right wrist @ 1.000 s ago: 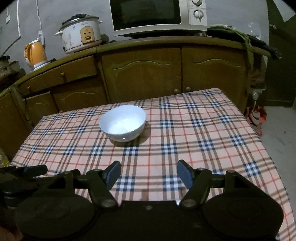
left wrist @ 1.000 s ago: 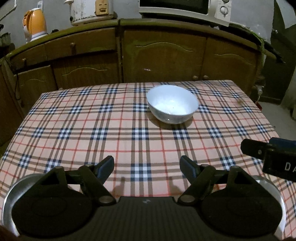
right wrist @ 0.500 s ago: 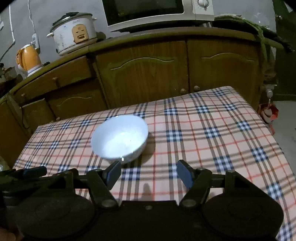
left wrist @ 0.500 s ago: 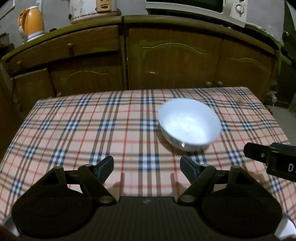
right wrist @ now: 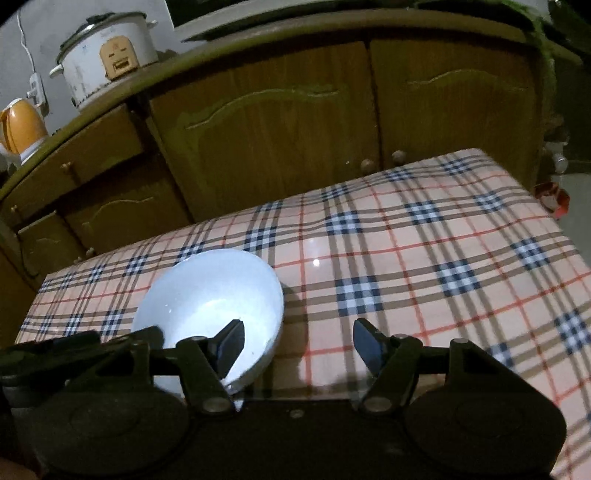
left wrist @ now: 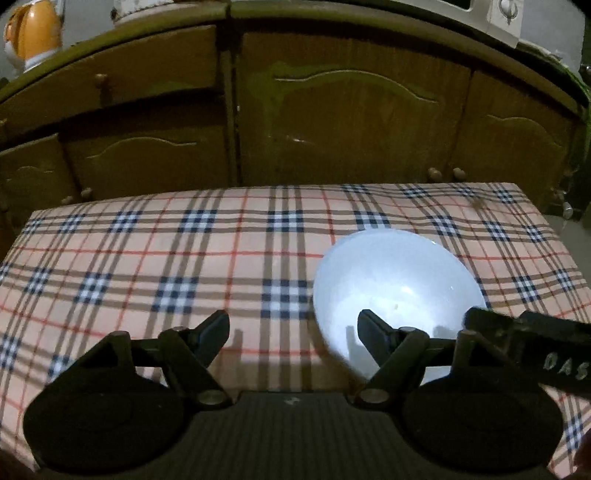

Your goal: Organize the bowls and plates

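Note:
One white bowl (left wrist: 391, 280) stands upright on the plaid tablecloth (left wrist: 147, 258). My left gripper (left wrist: 293, 326) is at the bowl's left side and its jaws are closing. Its right finger hangs over the bowl's inside, its left finger is outside, and the rim lies between them untouched. My right gripper (right wrist: 299, 339) stands open at the other side of the bowl (right wrist: 214, 291). Its left finger is over the bowl's inside and its right finger is over the cloth (right wrist: 443, 258). Each gripper shows at the edge of the other's view.
Behind the table's far edge runs a brown wooden cabinet (left wrist: 332, 110). On its top stand a rice cooker (right wrist: 107, 55), an orange kettle (right wrist: 20, 125) and a microwave (left wrist: 498, 14). Floor shows past the table's right edge (right wrist: 569, 192).
Both grippers have come forward and down towards the bowl. It was well ahead of them before and now lies under their inner fingers, one gripper on each side.

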{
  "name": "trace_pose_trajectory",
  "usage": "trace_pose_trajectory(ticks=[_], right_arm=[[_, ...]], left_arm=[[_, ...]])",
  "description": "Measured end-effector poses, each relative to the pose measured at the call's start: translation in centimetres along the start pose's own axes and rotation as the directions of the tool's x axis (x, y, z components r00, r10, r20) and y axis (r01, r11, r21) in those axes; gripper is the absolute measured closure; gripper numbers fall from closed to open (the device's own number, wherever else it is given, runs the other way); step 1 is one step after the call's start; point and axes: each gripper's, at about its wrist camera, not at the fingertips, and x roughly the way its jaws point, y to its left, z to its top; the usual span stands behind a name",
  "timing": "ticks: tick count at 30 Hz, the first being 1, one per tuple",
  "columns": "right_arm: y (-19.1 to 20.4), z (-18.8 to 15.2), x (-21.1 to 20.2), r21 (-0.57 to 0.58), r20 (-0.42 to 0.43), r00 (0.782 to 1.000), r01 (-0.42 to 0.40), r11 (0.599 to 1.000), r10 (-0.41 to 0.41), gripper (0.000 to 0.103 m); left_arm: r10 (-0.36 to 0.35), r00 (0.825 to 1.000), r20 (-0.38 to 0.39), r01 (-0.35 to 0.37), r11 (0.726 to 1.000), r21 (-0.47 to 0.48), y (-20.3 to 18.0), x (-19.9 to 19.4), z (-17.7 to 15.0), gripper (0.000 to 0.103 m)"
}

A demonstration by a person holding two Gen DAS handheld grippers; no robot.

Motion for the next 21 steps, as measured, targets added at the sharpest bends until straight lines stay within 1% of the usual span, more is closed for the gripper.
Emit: trace_pose_trajectory(ticks=[4, 7, 9, 11, 12, 13, 15, 16, 17, 18, 21], right_arm=[[0.2, 0.1, 1.9, 0.013, -0.022, 1.0, 0.002, 1.0, -0.002, 0.024], [0.3, 0.2, 3.2, 0.029, -0.035, 0.999, -0.001, 1.0, 0.002, 0.032], [0.2, 0.2, 4.0, 0.037, -0.041, 0.999, -0.005, 0.999, 0.006, 0.037], [0.0, 0.1, 4.8, 0.053, -0.055, 0.998, -0.014, 0.999, 0.017, 0.046], [0.0, 0.0, 5.0, 0.057, -0.06, 0.998, -0.018, 0.998, 0.021, 0.048], [0.0, 0.0, 5.2, 0.064, -0.057, 0.998, -0.035, 0.997, 0.039, 0.051], [0.0, 0.0, 5.6, 0.085, -0.059, 0.995, -0.076, 0.993, 0.082, 0.062], [0.1, -0.1, 5.6, 0.094, -0.058, 0.993, -0.099, 0.991, 0.105, 0.076], [0.4, -0.1, 5.6, 0.098, -0.055, 0.992, -0.111, 0.989, 0.117, 0.074], [0.6, -0.1, 5.5, 0.094, -0.053, 0.993, -0.101, 0.99, 0.106, 0.074], [0.4, -0.4, 5.3, 0.116, -0.054, 0.992, -0.107, 0.988, 0.114, 0.075]], left_arm=[[-0.01, 1.0, -0.014, 0.01, 1.0, 0.005, 0.0, 1.7, 0.4, 0.032], [-0.004, 1.0, -0.017, 0.004, 1.0, 0.007, 0.3, 2.7, 0.6, 0.038], [-0.022, 0.999, -0.024, 0.022, 1.0, -0.004, 0.6, 3.4, 0.7, 0.04], [-0.051, 0.999, -0.016, 0.05, 0.999, -0.009, 0.7, 3.8, 0.7, 0.041], [-0.064, 0.998, -0.003, 0.064, 0.998, -0.001, 0.6, 3.9, 0.6, 0.043], [-0.082, 0.997, 0.001, 0.082, 0.997, 0.005, 0.4, 4.1, 0.7, 0.047], [-0.126, 0.992, 0.013, 0.125, 0.992, 0.016, 0.1, 4.3, 0.5, 0.056], [-0.149, 0.989, 0.018, 0.149, 0.988, 0.028, -0.2, 4.3, 0.4, 0.066], [-0.167, 0.986, 0.024, 0.166, 0.985, 0.035, -0.4, 4.2, 0.4, 0.072], [-0.165, 0.986, 0.024, 0.165, 0.986, 0.031, -0.5, 4.2, 0.3, 0.072], [-0.176, 0.984, 0.014, 0.176, 0.984, 0.003, -0.4, 4.1, 0.2, 0.074]])
